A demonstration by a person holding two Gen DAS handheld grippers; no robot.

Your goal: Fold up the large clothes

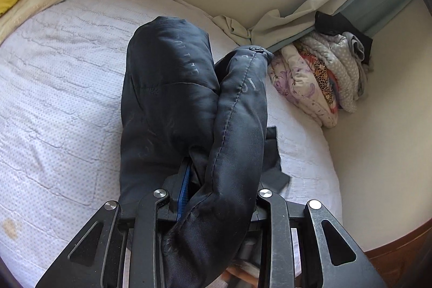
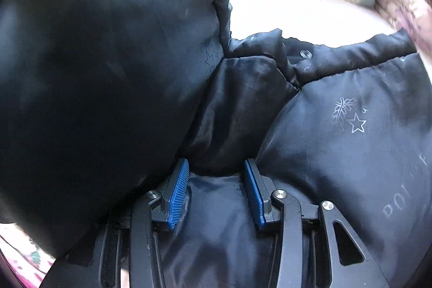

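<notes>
Now my left gripper (image 1: 216,196) clamps the dark padded jacket (image 1: 172,88), its length running away above the bed (image 1: 54,77), while my right gripper (image 2: 216,190) pinches its lower bulk.

The jacket (image 1: 172,88) is dark navy with faint grey lettering, a leaf and a star. The bedspread (image 1: 59,77) under it is pale lilac with small dots. Beside the jacket, the folded quilts (image 1: 318,82) show purple florals, orange mosaic, grey dots.
</notes>
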